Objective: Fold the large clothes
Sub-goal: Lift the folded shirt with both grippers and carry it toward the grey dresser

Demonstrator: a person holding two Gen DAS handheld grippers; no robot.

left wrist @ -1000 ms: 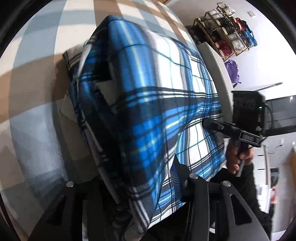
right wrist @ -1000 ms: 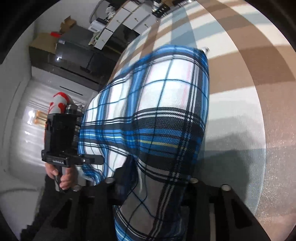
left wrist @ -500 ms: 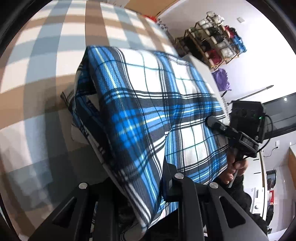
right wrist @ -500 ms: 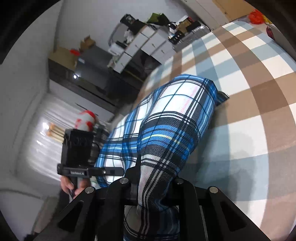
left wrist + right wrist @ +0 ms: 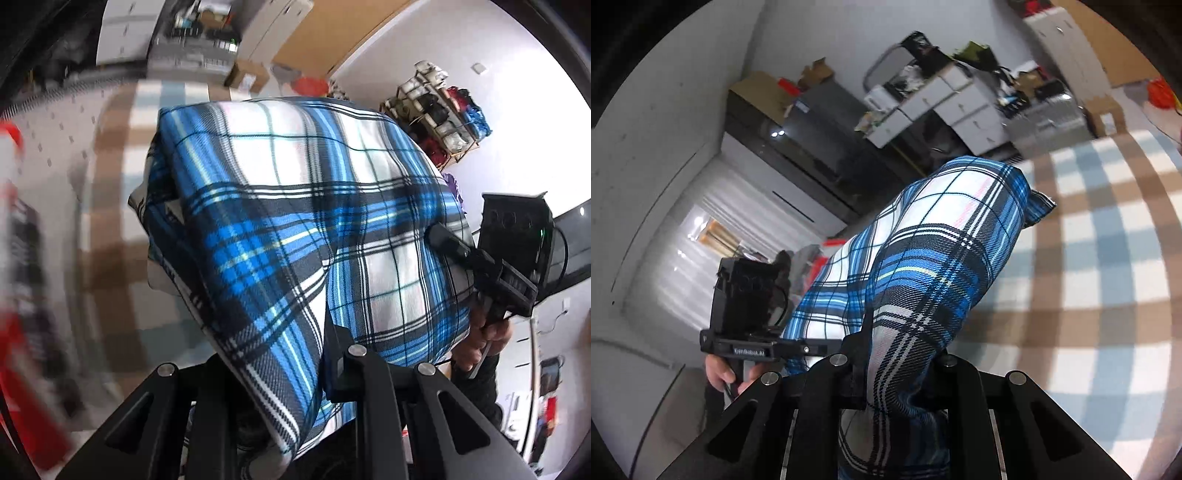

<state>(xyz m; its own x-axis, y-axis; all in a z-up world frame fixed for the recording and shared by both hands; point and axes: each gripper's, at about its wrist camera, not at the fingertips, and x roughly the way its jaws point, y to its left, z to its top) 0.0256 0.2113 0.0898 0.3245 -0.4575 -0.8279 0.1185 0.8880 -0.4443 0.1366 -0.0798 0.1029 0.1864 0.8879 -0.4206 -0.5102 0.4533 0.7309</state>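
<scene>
Both the left gripper (image 5: 295, 369) and the right gripper (image 5: 901, 373) have their fingers pinched on the plaid shirt (image 5: 295, 221), which hangs stretched between them above the checked bed (image 5: 1108, 277), running toward twelve o'clock.

White lettering "GenRobot.AI", small and slightly blurred, on the black front bar of the left gripper (image 5: 812, 349), at left, near. No other readable text.
</scene>
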